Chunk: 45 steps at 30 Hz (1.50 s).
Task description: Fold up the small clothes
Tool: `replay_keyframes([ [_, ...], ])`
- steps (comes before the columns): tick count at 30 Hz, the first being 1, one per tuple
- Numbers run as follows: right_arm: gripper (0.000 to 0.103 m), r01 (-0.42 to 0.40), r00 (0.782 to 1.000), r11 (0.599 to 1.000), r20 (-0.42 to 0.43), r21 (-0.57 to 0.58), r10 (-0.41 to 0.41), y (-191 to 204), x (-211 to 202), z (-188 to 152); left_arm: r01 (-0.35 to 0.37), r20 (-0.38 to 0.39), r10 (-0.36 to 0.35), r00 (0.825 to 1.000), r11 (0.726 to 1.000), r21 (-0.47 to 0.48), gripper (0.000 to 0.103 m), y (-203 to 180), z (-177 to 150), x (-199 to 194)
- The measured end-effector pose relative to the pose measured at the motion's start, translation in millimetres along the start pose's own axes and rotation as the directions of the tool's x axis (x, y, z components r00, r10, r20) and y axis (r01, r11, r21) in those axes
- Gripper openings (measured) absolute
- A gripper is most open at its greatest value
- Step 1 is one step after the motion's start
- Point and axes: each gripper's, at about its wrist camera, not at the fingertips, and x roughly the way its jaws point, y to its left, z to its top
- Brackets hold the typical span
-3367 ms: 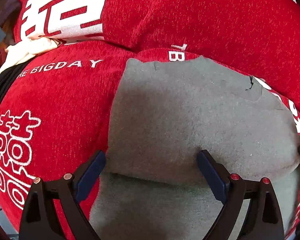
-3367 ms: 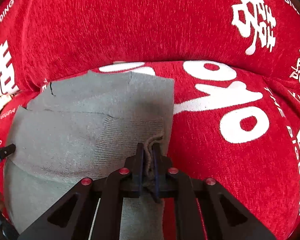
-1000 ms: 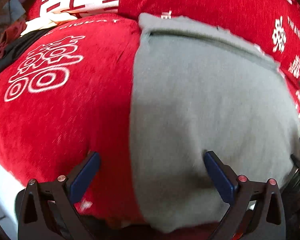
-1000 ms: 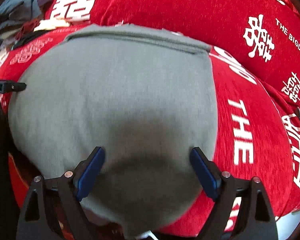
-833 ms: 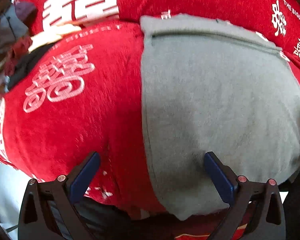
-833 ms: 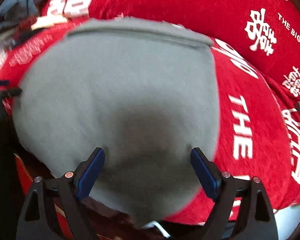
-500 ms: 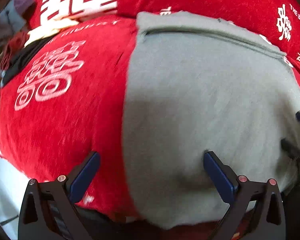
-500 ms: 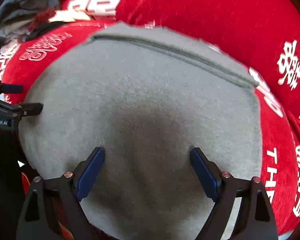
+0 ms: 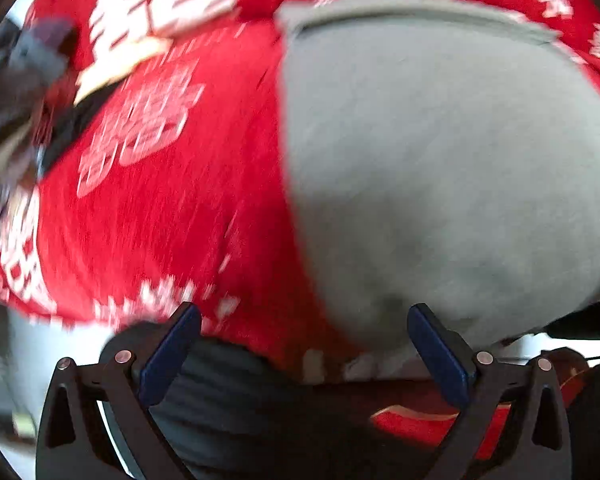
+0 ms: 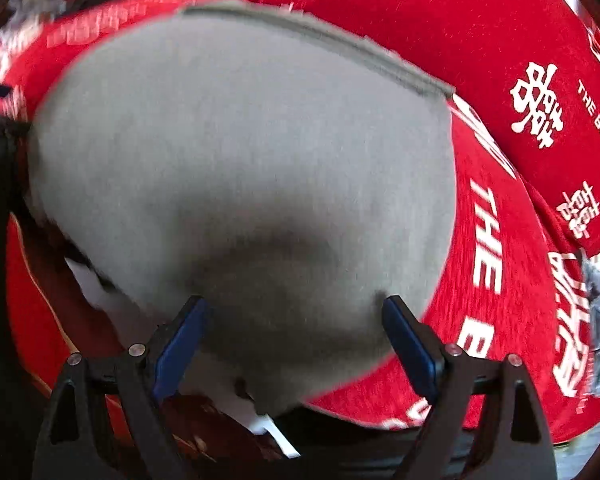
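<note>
1. A red cloth (image 10: 512, 40) printed with white characters and lettering covered the supporting surface.
2. A grey garment (image 10: 240, 152) lay flat on it.
3. Other clothes (image 9: 24, 80) were heaped at its far-left edge.

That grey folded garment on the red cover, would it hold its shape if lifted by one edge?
Probably not: the grey garment looks like soft knit lying limp on the red cover, so it would likely droop and unfold. Its fuzzy surface should grip rather than slip.

left claw (image 9: 304, 344): jaws stood wide, nothing between them | grey garment (image 9: 440, 168): lay flat on red printed cover (image 9: 160, 208), right of centre | clothes pile (image 9: 24, 92): far left, blurred
</note>
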Motion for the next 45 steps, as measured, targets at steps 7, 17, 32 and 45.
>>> replay_keyframes([
  [7,0.091,-0.04,0.996,0.999,0.083,0.002,0.04,22,12,58,0.077,0.085,-0.08,0.993,0.996,0.041,0.103,-58,48,6],
  [17,0.099,-0.025,1.0,0.999,0.02,0.04,0.024,21,18,17,0.189,0.05,-0.186,0.981,0.979,-0.07,0.103,-41,31,23],
  [32,0.1,0.014,0.996,0.996,0.086,0.09,-0.022,5,4,91,0.162,0.17,-0.158,0.973,0.987,-0.008,0.103,-58,76,-17],
  [45,0.099,-0.052,0.998,0.942,0.052,0.332,0.036,-24,66,126,0.187,0.095,-0.173,0.98,0.969,-0.163,0.103,-47,127,37],
])
